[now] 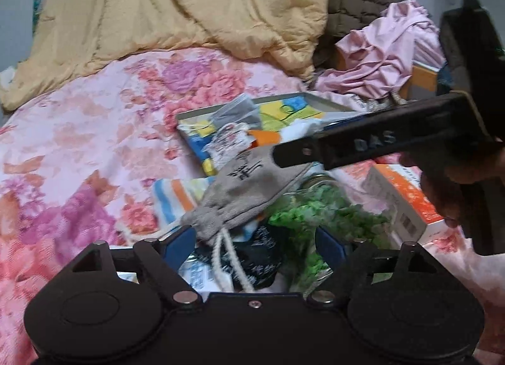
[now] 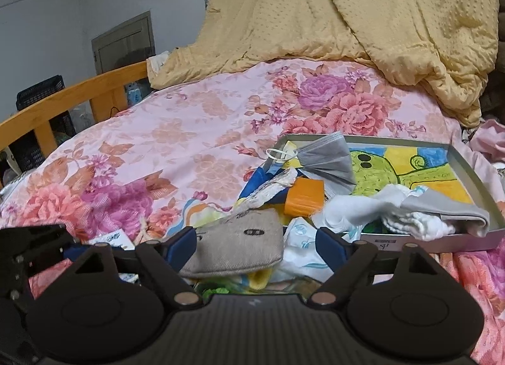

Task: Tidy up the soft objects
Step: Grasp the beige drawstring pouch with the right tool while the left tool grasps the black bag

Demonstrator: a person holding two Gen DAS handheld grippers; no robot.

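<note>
A beige drawstring pouch [image 1: 249, 194] lies on a pile of soft things on the floral bed; it also shows in the right wrist view [image 2: 240, 245]. My left gripper [image 1: 255, 245] is open, its blue pads either side of the pouch's cord and a bag of green bits [image 1: 318, 210]. My right gripper [image 2: 255, 245] is open around the pouch, and its body crosses the left wrist view [image 1: 378, 141]. A shallow grey tray [image 2: 470, 169] with a colourful drawing holds a grey face mask [image 2: 328, 160], an orange block [image 2: 304, 197], and white and grey cloths [image 2: 419, 210].
A yellow quilt [image 2: 363, 18] is heaped at the back of the bed. Pink clothes [image 1: 388, 49] lie at the right. An orange and white box [image 1: 407, 197] sits beside the pile. A wooden bed rail [image 2: 63, 97] runs along the left.
</note>
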